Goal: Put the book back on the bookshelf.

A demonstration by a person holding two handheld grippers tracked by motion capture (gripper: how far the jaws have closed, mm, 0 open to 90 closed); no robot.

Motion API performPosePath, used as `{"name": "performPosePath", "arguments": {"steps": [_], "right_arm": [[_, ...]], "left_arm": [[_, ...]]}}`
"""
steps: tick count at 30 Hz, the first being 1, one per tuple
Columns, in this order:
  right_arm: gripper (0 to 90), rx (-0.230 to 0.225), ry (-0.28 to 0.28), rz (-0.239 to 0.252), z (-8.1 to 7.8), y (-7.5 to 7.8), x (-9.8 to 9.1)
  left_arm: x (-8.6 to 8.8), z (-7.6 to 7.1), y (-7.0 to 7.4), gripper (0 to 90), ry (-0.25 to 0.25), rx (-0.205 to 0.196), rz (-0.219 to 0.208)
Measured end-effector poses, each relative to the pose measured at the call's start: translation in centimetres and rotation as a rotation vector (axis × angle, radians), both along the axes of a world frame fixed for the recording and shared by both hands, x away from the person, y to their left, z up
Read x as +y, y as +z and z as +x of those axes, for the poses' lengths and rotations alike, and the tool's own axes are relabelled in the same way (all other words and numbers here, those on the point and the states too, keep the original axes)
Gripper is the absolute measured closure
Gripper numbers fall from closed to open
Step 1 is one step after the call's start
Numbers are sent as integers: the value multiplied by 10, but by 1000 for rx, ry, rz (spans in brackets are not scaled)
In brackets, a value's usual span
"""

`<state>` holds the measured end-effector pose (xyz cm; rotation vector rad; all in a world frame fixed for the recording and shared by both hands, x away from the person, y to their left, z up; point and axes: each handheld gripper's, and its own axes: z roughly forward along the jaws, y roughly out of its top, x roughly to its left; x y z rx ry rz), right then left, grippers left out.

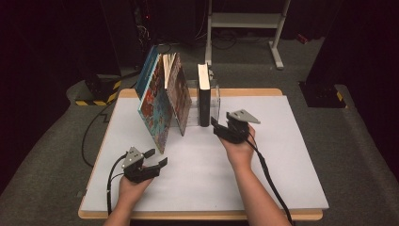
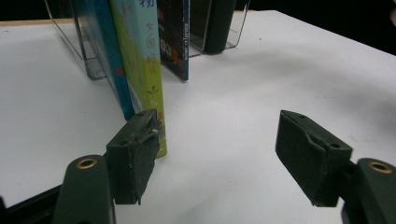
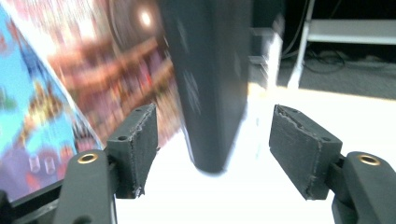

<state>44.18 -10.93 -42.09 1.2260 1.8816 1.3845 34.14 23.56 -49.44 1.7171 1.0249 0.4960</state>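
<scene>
Several books stand in a clear holder [image 1: 215,96] at the back of the white table [image 1: 282,155]. A black book [image 1: 203,101] stands upright. To its left lean two colourful picture books [image 1: 157,110], tilted left. My right gripper [image 1: 220,121] is open just in front of the black book's lower edge. In the right gripper view the black book [image 3: 210,79] rises ahead of the gap between the jaws of the right gripper [image 3: 215,149], untouched. My left gripper [image 1: 156,158] is open at the front left. In the left gripper view the left gripper [image 2: 224,154] holds nothing, and a green-spined book [image 2: 142,60] stands by its left jaw.
Behind the table a white metal frame [image 1: 244,21] stands on the grey carpet. A base with yellow-black stripes [image 1: 96,92] and cables lies at the back left. The table has a wooden rim [image 1: 202,215].
</scene>
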Motion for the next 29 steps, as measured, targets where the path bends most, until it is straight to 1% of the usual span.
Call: {"name": "performPosePath", "arguments": {"steps": [5,7,8,10,11,13,14,15,16,18,20,24,27,29], "right_arm": [[315,36,-19,-72,-33,-30,-45],[315,46,-37,-114,-47,-41,-63],[305,58,-49,-129,-54,-48,-74],[301,72,-70,-143,-66,-55,-89],[296,75,-83,-151,-73,-59,-97],[298,58,-117,-167,-87,-67,-112],[298,58,-131,-167,-92,-71,-118],[296,71,-132,-157,-95,-72,-122],[292,72,-130,-155,-95,-71,-124],[287,55,-142,-158,-94,-68,-125],[279,62,-137,-139,-92,-67,-125],[272,63,-119,-156,-92,-68,-125],[269,63,-132,-132,-92,-66,-129],[268,65,-140,-128,-91,-66,-130]], "left_arm": [[2,0,-1,277,17,6,35],[3,0,-1,267,23,9,45],[3,-1,-1,264,22,7,48],[5,-1,0,252,20,-1,61],[6,-2,1,250,23,-4,57],[10,-2,2,243,34,-7,59],[12,-2,3,238,41,-5,65],[14,-2,3,235,47,1,68],[15,-2,3,235,47,9,71],[15,-1,2,226,52,19,77],[14,0,2,218,54,26,87],[11,-1,2,209,50,23,108],[11,-2,3,206,51,13,110],[12,-3,4,204,54,12,111]]}}
